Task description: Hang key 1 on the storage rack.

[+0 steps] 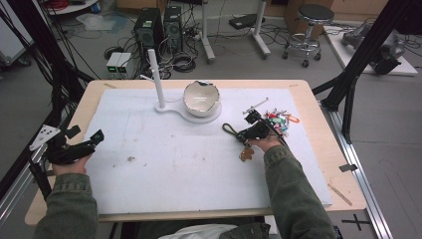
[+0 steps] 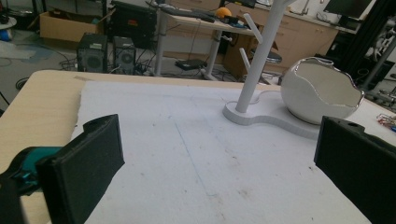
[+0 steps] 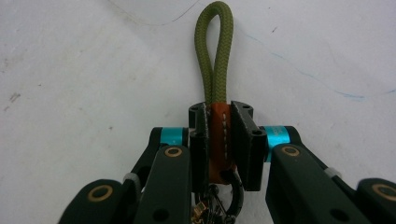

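My right gripper [image 3: 219, 140] has its jaws clamped on a keychain strap [image 3: 215, 60]: the two black pads press flat against the brown stitched leather part, and the olive-green cord loop sticks out past the fingertips toward twelve o'clock in the right gripper view. A dark metal ring hangs below the leather, between the jaw arms. The loop lies on the white foam mat [image 1: 164, 164].

From the high view, I see that gripper [image 1: 249, 133] right of the table's centre, with the cord loop [image 1: 229, 129] pointing toward nine o'clock from it. A small brown tag [image 1: 246, 154] lies just at six o'clock of the gripper, near my hand. A pile of colourful keychains [image 1: 278, 121] sits close by at about two o'clock of the gripper.

My left gripper [image 1: 94, 138] rests at the mat's left edge, at nine o'clock of the table, jaws spread wide with nothing between them; in the left gripper view both black pads [image 2: 86, 172] stand far apart over bare foam.

The white stand [image 1: 158, 79] with its peg post rises at twelve o'clock of the mat, and the white cracked-egg bowl [image 1: 201, 98] sits on the stand's base just at its three o'clock.
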